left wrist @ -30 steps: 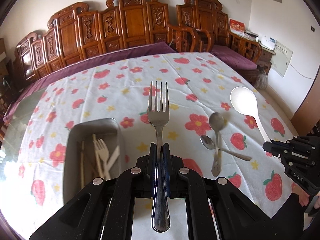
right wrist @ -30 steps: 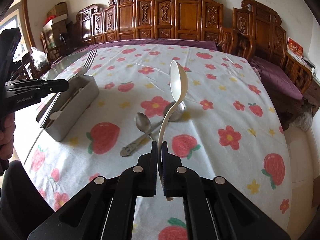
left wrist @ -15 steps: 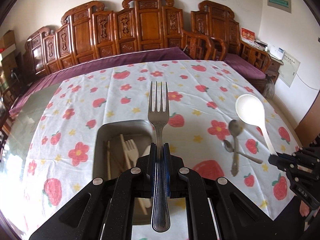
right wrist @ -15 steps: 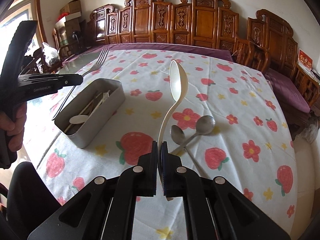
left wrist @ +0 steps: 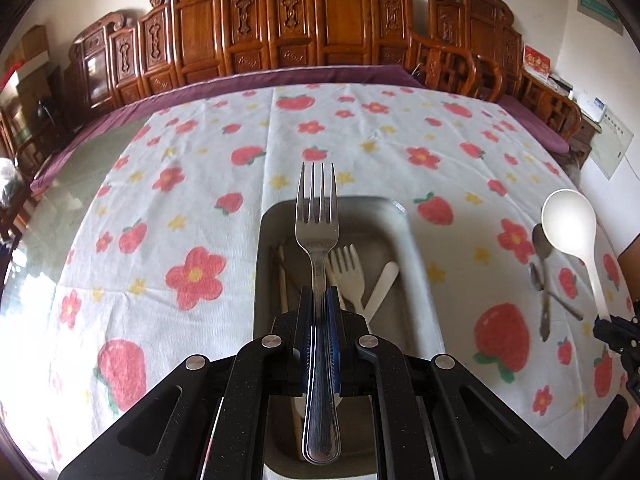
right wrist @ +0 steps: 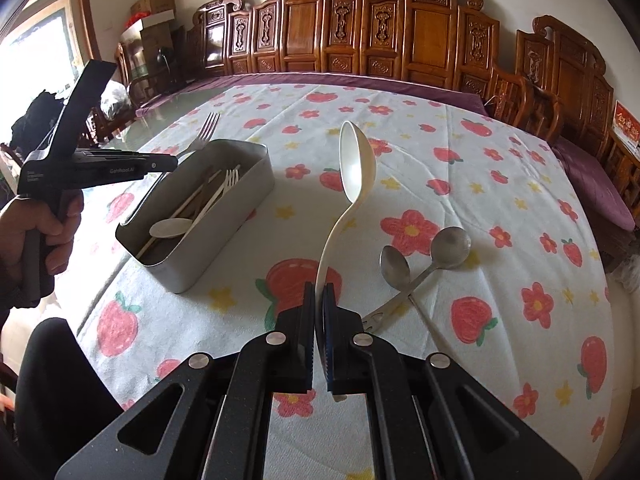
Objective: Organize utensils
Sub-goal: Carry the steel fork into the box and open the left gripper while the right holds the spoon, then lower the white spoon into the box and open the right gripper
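Note:
My left gripper (left wrist: pixel 319 300) is shut on a metal fork (left wrist: pixel 317 216) and holds it directly above the grey metal tray (left wrist: pixel 400 220). The tray holds a white plastic fork (left wrist: pixel 347 268), chopsticks and a pale spoon. My right gripper (right wrist: pixel 319 300) is shut on a white ladle (right wrist: pixel 355 164), held up above the cloth right of the tray (right wrist: pixel 248 196). In the right wrist view the left gripper (right wrist: pixel 160 161) hovers over the tray with the fork (right wrist: pixel 204 132) sticking out. The ladle (left wrist: pixel 570 224) also shows at the right of the left wrist view.
Two metal spoons (right wrist: pixel 424 264) lie crossed on the strawberry tablecloth (right wrist: pixel 480 184), right of the ladle; they also show in the left wrist view (left wrist: pixel 542 264). Carved wooden chairs (left wrist: pixel 320 28) line the table's far side. The table's bare glass edge (left wrist: pixel 48 208) is at the left.
My left gripper has moved left with the fork, from beside the tray to right above it. My right gripper with the ladle has shifted left, toward the tray.

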Motion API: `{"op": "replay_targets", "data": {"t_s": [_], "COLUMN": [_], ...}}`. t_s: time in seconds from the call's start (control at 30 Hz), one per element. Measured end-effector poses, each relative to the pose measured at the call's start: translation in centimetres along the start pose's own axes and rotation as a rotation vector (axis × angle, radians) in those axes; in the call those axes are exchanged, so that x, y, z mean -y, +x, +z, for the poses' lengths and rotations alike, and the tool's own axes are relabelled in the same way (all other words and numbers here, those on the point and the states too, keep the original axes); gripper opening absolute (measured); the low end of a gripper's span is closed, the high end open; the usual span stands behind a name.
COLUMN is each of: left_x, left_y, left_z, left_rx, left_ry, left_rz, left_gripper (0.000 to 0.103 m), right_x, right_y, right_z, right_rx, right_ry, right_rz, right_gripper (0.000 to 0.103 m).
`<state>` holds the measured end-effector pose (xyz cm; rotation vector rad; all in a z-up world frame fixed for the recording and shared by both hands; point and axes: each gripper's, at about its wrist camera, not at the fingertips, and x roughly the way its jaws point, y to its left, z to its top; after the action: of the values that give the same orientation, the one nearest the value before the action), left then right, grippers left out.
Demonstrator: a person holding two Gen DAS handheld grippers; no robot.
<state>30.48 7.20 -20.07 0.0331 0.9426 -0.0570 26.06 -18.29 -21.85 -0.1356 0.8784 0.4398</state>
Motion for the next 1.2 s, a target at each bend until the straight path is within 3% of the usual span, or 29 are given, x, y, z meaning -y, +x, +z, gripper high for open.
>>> {"op": "replay_targets", "data": {"t_s": [0.6, 0.83, 0.97, 1.2], "left_x": [-0.2, -0.7, -1.2, -3.3], "left_y": [4.6, 2.2, -0.1, -4.1], "left_z": [-1.5, -1.0, -0.9, -1.2], "left_rx": [-0.117, -0.065, -0.022, 0.037], "left_ry": [-0.018, -0.021, -0.019, -0.017], "left_rz": [-0.037, -0.044, -0.049, -0.043], "left_gripper": [0.007, 0.008, 0.018, 0.018], "right_x": [-0.5, -2.0, -3.8, -7.7], "right_y": [1.7, 1.4, 1.2, 2.2], "right_z": [0.1, 0.8, 1.6, 3.3], "right_rx": [-0.028, -0.015, -0.005, -0.001], "right_ry": [-0.004, -0.019, -0.034, -0.056], "right_rz": [0.007, 0.022, 0.044, 0.09], "right_gripper": [0.005, 0.005, 0.005, 0.005]}}
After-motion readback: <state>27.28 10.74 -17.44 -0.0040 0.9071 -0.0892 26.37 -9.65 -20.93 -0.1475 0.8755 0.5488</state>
